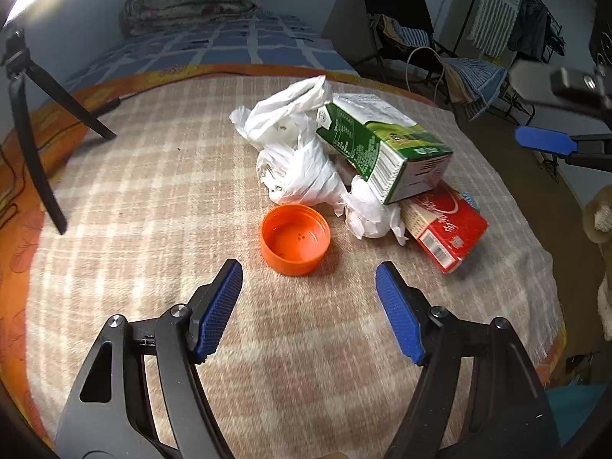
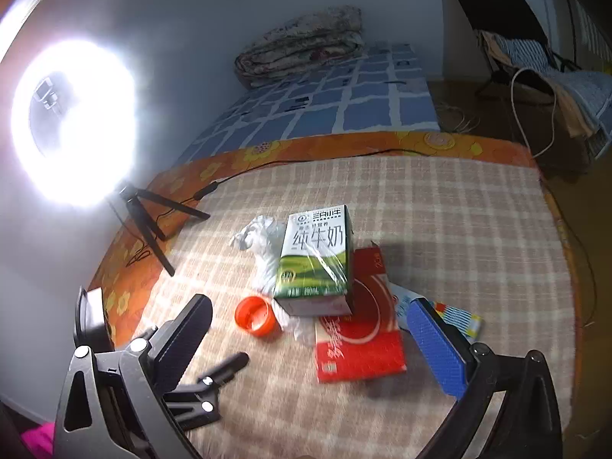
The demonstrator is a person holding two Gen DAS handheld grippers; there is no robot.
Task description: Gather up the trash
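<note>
Trash sits heaped at the centre of the left wrist frame on a plaid cloth [image 1: 153,191]: one green milk carton [image 1: 382,145] leaning on one red box [image 1: 447,229], one crumpled white plastic bag [image 1: 290,141], one wad of tissue [image 1: 371,214] touching the carton's lower end, and one orange cap [image 1: 295,239] lying open side up, just in front of the bag. One patterned packet [image 2: 459,315] shows only in the right wrist view, partly under the red box at right of centre. The left gripper [image 1: 309,287] occupies the lower centre of its frame, jaws spread wide and holding nothing, with the cap just beyond its fingertips. The right gripper [image 2: 310,329] hangs over the pile, jaws likewise spread and empty. No bin or bag for collection is visible. Risks, as judged: the carton rests tilted on the red box, so lifting either item first could topple the heap; the cap's smooth rounded wall may slip or skid from a pinch across its rim; the loose cloth may bunch if fingertips drag across it. One ring light on one tripod [image 2: 149,225] stands at the left of the right wrist frame.
</note>
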